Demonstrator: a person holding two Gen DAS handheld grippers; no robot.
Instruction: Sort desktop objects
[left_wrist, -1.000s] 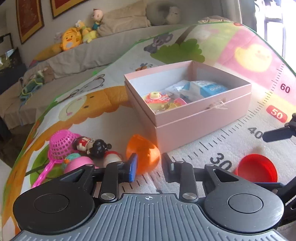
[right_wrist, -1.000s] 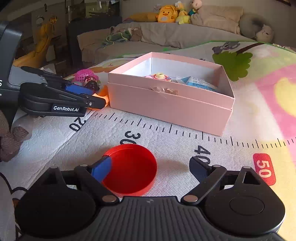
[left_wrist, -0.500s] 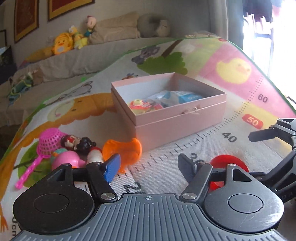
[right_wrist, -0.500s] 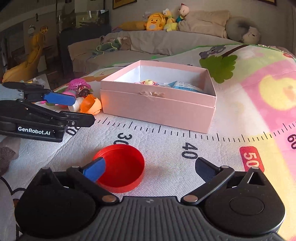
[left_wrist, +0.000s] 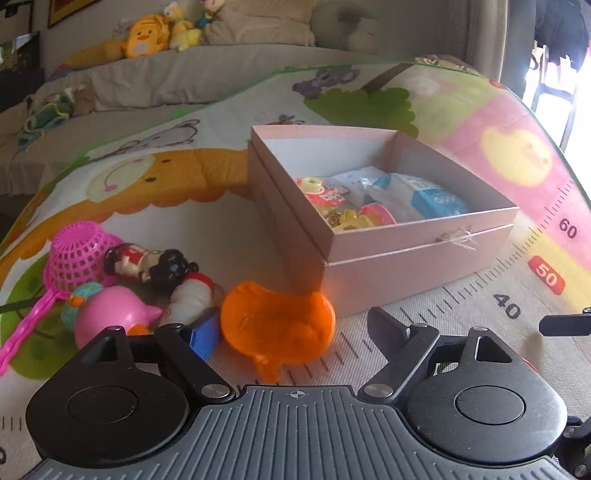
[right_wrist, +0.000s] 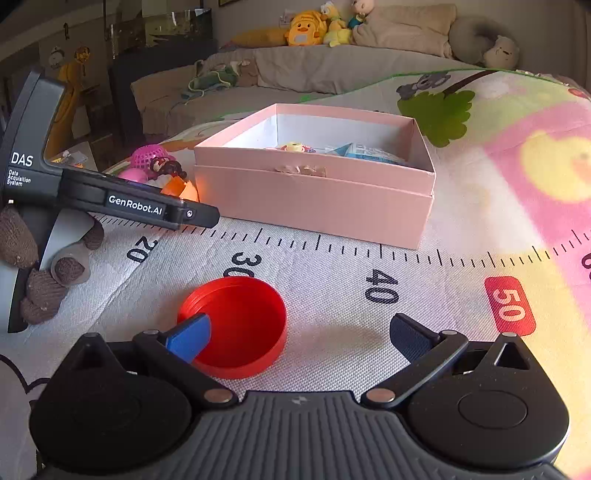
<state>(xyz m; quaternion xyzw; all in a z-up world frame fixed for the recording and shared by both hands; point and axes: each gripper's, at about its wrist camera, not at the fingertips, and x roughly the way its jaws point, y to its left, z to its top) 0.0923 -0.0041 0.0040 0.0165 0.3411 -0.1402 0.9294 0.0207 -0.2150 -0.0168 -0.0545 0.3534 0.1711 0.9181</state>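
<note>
The orange shell (left_wrist: 277, 328) lies tipped on its side on the play mat (left_wrist: 461, 306), just in front of the pink box (left_wrist: 406, 258), with the white figure (left_wrist: 192, 299) and pink pig (left_wrist: 114, 317) crowded against its left. The risk, as I judge it, is that the left gripper (left_wrist: 291, 332) closes on the thin curved wall and the shell squirts out, or that the blue pad (left_wrist: 203, 336) catches the white figure instead. Its jaws are opening, roughly two-thirds wide, with the shell between them but not pressed, as far as this low view shows.

The red lid (right_wrist: 236, 325) sits open side up on the mat. The right gripper (right_wrist: 299, 336) has jaws at full spread, gripping nothing; its blue pad (right_wrist: 190, 336) overlaps the lid's near rim, and a careless close could flip or skid the lid away.
</note>
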